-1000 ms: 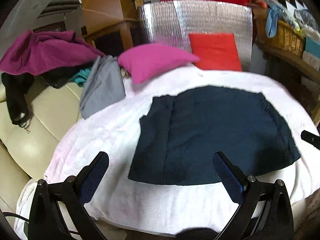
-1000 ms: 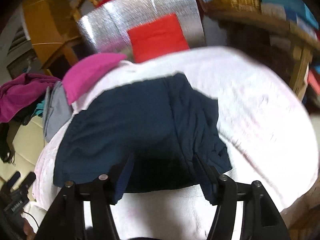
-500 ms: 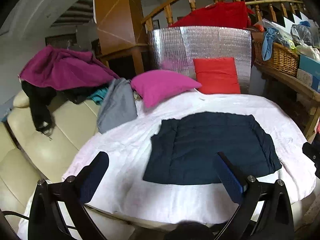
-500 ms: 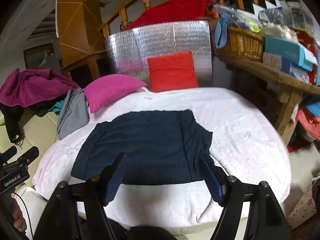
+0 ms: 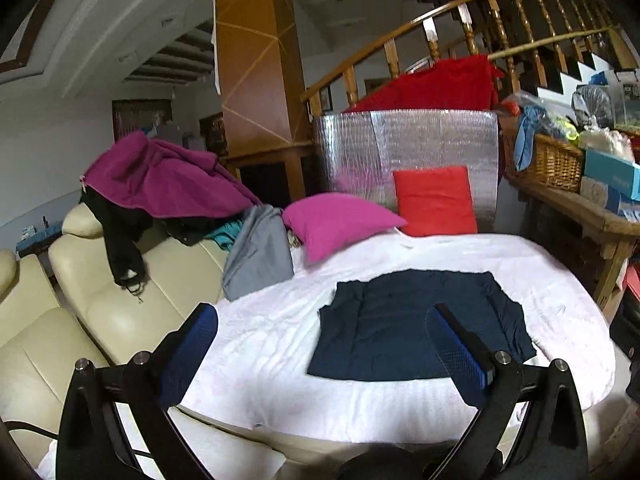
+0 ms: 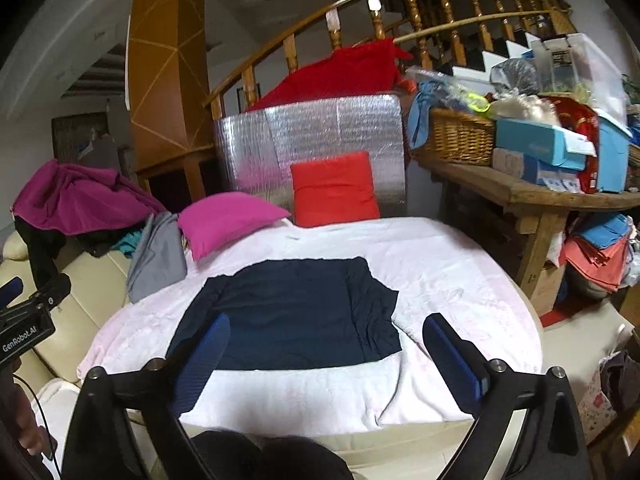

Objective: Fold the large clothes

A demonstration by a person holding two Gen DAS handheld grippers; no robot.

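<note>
Soft, dim indoor light is spread evenly; edges are bent by fisheye distortion, corners vignetted black, focus sharp.

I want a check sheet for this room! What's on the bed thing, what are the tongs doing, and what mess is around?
Surface: white blanket, wrinkled.
Job's things: navy garment lying flat, folded to a rectangle.
Clutter: pink pillow, red pillow, grey garment, purple clothes heap.
Grippers: left tongs open, empty; right tongs open, empty; both above the near edge.
Cables: thin black cable at left.
Surroundings: cream sofa, wicker basket, wooden railing.
</note>
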